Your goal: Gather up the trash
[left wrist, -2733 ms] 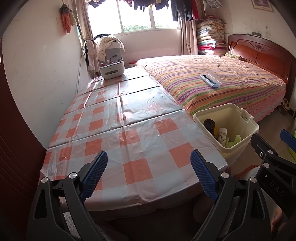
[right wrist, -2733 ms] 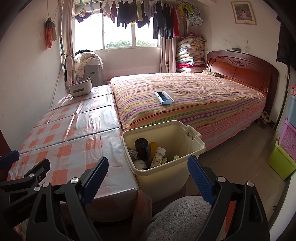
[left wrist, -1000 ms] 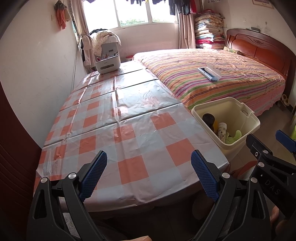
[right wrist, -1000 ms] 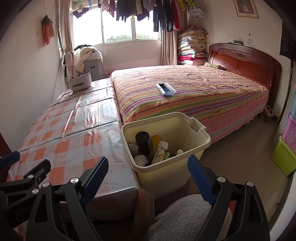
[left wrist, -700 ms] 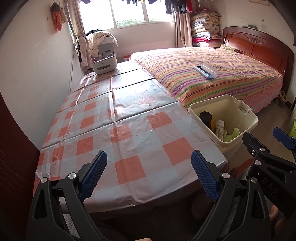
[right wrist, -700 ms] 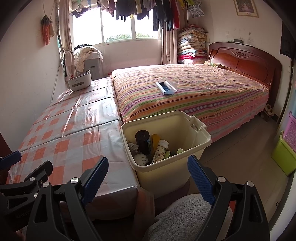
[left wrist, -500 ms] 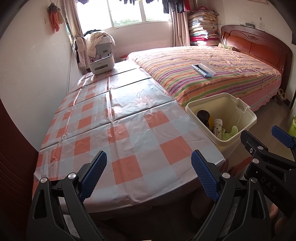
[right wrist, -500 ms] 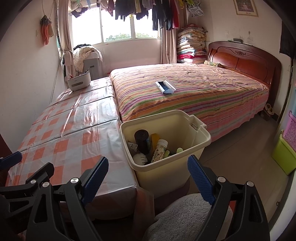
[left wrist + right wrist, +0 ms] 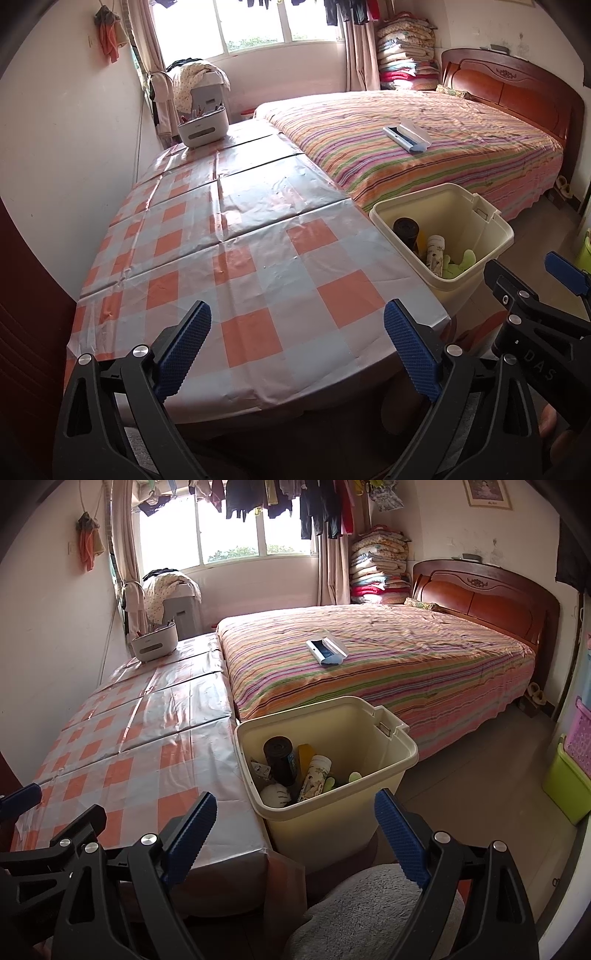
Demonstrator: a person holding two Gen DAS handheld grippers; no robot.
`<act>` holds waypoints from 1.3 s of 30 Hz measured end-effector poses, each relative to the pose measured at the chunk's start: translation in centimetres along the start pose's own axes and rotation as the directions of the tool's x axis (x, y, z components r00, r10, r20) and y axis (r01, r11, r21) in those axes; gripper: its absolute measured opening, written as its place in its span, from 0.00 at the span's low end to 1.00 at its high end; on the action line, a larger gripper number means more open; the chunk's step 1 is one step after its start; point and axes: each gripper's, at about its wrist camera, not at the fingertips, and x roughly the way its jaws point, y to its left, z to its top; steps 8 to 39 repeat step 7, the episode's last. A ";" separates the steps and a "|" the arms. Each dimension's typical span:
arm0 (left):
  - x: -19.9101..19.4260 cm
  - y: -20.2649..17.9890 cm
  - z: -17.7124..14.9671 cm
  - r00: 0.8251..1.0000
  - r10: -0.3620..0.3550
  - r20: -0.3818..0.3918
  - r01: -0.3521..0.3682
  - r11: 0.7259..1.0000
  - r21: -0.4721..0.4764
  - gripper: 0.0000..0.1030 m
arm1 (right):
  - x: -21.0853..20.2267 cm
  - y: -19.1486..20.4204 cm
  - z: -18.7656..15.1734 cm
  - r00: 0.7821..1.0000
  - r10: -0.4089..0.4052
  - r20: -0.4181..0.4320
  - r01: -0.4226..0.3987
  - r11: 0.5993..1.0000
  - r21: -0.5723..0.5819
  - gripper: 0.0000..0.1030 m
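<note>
Trash already sits in the cream bin [image 9: 384, 775]: a dark can [image 9: 279, 755], a printed paper cup [image 9: 314, 777], a pale crumpled ball [image 9: 275, 795] and some green scraps [image 9: 354, 775], all leaning together against its near-left inside wall. We see no loose trash on the checked desk [image 9: 236, 258], whose only load is a white caddy [image 9: 202, 127] at the far end by the window. On the striped bed [image 9: 388, 664] lies a flat white and blue thing [image 9: 327, 648], its long axis running slantwise from near left to far right; whether it counts as trash we cannot tell.

Our left tongs [image 9: 297, 347] hover over the near edge of the desk with both blue pads well apart and nothing between them. Our right tongs [image 9: 295, 830] hang just this side of the bin, also spread wide and empty, with the bin's near wall showing in the gap.

What matters for the next move, as we judge it, is that the bin lies to the right of the desk's corner, touching or just beside its edge, straight ahead of the right tongs and off to the right of the left ones. So our right hand is the nearer one to the bin, and also to the thing on the bed beyond it. With the desk bare, we judge the collecting close to finished.
</note>
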 end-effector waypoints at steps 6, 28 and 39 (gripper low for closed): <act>0.0 -0.1 0.1 1.000 0.006 0.000 -0.006 1.000 0.005 0.91 | 0.0 0.0 0.0 1.000 0.001 -0.001 -0.001 1.000 0.000 0.82; 0.1 -0.1 0.1 1.000 0.005 0.000 -0.005 1.000 0.005 0.91 | 0.0 0.0 0.0 1.000 0.001 -0.001 -0.001 1.000 0.000 0.82; 0.1 -0.1 0.1 1.000 0.005 0.000 -0.005 1.000 0.005 0.91 | 0.0 0.0 0.0 1.000 0.001 -0.001 -0.001 1.000 0.000 0.82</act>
